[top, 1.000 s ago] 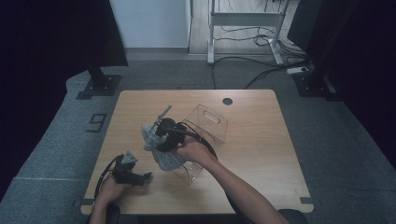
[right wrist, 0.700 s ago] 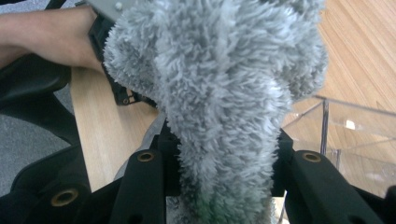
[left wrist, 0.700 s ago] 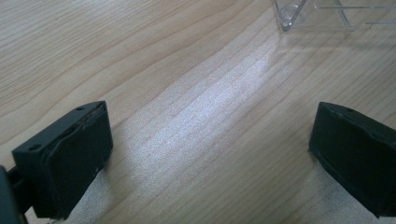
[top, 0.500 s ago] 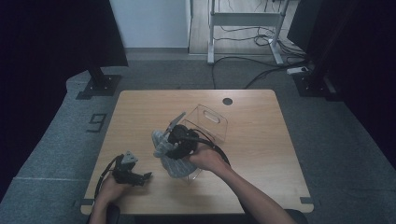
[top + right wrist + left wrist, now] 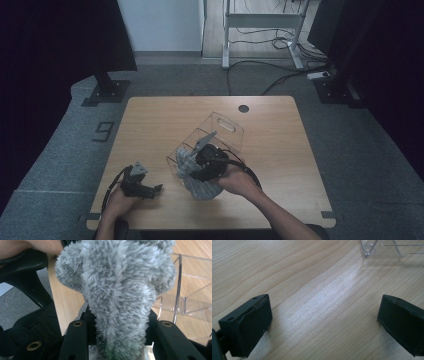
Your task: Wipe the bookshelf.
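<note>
A fluffy grey cloth (image 5: 117, 290) is pinched between the jaws of my right gripper (image 5: 117, 337), which is shut on it. From above, the right gripper (image 5: 192, 167) holds the grey cloth (image 5: 200, 187) at the near end of a clear plastic box (image 5: 227, 131) lying mid-table. The cloth hangs down toward the table in front of the box. My left gripper (image 5: 152, 190) rests low at the table's front left, its jaws wide apart over bare wood (image 5: 324, 305), nothing between them. A corner of the clear box (image 5: 368, 250) shows at the top of the left gripper view.
The wooden table (image 5: 150, 125) has a round cable hole (image 5: 243, 108) near its far edge. Black cables trail from both grippers. Dark stands and a desk frame stand on the grey floor beyond the table.
My right gripper has carried the grey cloth rightward, from the table's left-middle to the near end of the clear box. The left gripper has stayed put.
</note>
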`<state>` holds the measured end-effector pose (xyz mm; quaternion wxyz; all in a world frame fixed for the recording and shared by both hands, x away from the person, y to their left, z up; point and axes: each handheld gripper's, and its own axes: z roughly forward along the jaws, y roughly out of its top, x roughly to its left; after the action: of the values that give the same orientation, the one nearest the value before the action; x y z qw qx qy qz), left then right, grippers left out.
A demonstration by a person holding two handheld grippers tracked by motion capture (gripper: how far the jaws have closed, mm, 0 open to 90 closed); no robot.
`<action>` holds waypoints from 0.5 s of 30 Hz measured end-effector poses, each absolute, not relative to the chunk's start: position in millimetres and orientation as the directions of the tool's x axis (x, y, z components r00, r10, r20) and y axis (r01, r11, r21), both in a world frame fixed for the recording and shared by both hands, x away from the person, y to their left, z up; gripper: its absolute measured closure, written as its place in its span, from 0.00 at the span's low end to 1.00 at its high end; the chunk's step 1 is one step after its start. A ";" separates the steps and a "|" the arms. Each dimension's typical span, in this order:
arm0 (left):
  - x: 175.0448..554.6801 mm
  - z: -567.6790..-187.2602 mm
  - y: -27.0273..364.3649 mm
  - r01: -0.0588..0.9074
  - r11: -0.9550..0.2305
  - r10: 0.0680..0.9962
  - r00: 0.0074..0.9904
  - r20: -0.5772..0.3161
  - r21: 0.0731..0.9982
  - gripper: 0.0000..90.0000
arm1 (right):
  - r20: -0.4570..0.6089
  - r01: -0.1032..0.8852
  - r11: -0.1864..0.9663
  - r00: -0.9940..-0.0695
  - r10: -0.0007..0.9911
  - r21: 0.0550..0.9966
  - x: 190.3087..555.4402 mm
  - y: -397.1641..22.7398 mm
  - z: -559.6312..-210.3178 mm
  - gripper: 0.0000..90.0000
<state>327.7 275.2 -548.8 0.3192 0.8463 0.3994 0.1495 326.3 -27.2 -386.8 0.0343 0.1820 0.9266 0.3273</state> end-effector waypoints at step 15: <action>327.8 -548.8 274.7 0.584 -0.472 0.775 0.632 -0.005 0.660 0.00 | 0.091 0.343 0.697 -0.924 0.372 0.630 310.3 -53.5 -412.1 0.66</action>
<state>327.8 274.7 -548.8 0.3196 0.8449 0.4022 0.1493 310.3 -53.5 -412.1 0.0217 0.1943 0.9209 0.3373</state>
